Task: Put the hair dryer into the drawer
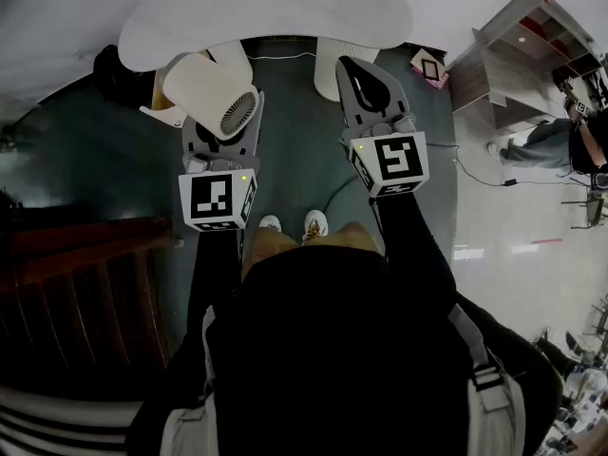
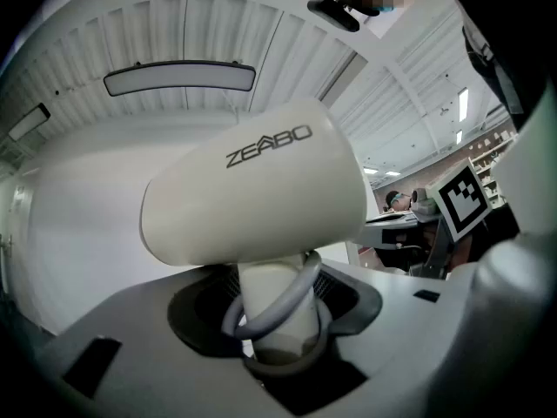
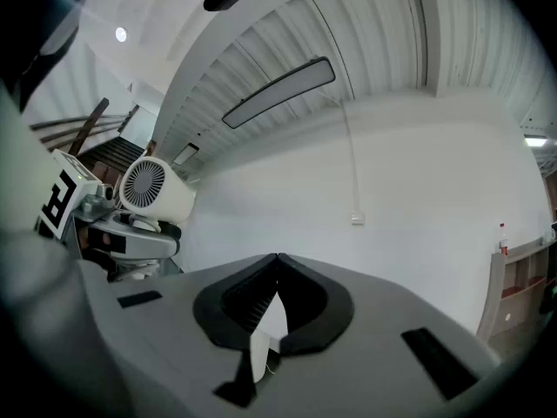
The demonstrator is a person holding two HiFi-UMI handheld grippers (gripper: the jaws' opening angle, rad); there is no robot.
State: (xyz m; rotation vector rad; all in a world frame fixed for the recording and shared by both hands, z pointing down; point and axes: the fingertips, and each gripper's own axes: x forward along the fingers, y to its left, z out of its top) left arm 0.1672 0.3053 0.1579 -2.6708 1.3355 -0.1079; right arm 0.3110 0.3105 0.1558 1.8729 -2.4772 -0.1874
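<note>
Hair dryer (image 1: 211,85), off-white with ZEABO printed on its barrel, sits upper left of centre in the head view, held in the air over the dark floor (image 1: 294,150). It is just below the rim of a rounded white table (image 1: 285,8), with its rear grille tilted towards the camera. The left gripper (image 2: 278,320) is clamped on its handle, where a grey cord loop (image 2: 291,293) wraps round. The right gripper (image 1: 359,76) is level beside it at upper centre, jaw tips together with nothing between them. The person's white shoes (image 1: 314,222) show below.
</note>
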